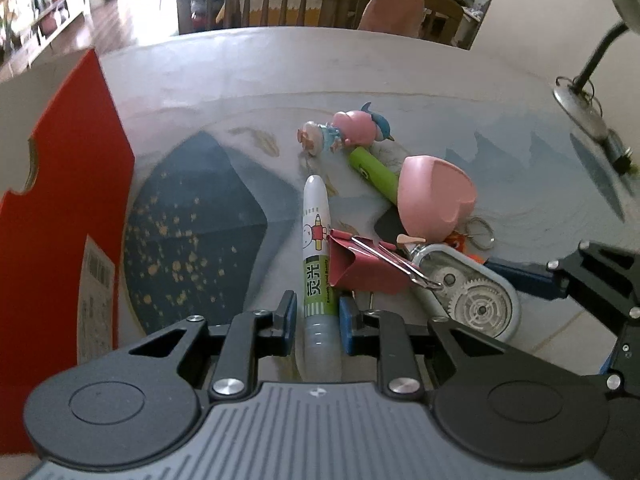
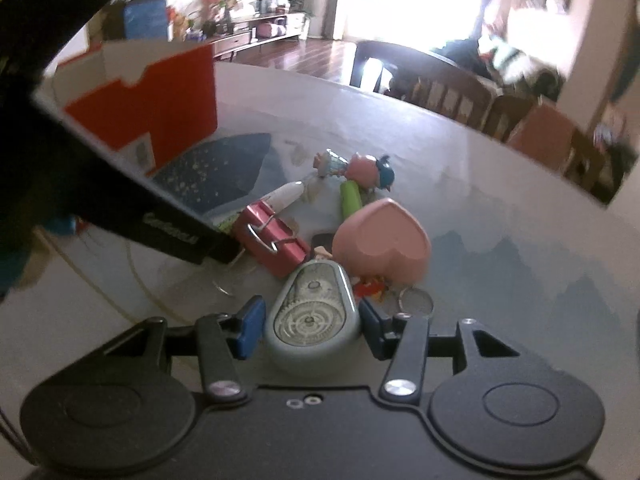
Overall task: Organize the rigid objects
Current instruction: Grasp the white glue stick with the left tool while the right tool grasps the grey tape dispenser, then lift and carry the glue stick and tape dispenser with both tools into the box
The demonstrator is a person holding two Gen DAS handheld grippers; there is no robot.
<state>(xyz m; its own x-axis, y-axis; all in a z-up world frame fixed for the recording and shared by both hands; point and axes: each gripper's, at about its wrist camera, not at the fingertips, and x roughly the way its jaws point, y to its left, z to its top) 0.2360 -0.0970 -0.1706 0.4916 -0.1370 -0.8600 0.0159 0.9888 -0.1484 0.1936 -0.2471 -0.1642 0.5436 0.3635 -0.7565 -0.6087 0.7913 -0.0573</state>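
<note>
A round table (image 1: 360, 64) with a grey, blue-patterned cover is seen in a living room, with wooden chairs (image 1: 256, 0) set behind it and a bright window beyond. A red box (image 1: 68, 208) is stood at the table's left edge, and a desk lamp (image 1: 588, 76) at the right.

A small heap of things is gathered near the middle of the cover. A white pen (image 1: 318, 248) with a green label is laid pointing away, and its clear near end is clamped between the blue pads of the left gripper (image 1: 318, 320), whose jaws are closed on it. Just beside the pen, to the right, a red binder clip (image 1: 360, 264) is lain with its wire handles over a grey tape dispenser (image 2: 310, 312). The dispenser, with its gears shown through a clear face, is framed by the right gripper (image 2: 310, 330); the left pad is seen just clear of the casing and the right pad at its edge, so a firm grip cannot be told.

Behind the dispenser a pink heart-shaped box (image 2: 384, 240) is rested, tilted, on a green tube (image 1: 374, 172). Further back a pink pig figure (image 1: 340, 130) is lain on its side, touching the tube's far end. A key ring (image 2: 416, 300) and a small orange item are tucked under the heart, beside the dispenser.
</note>
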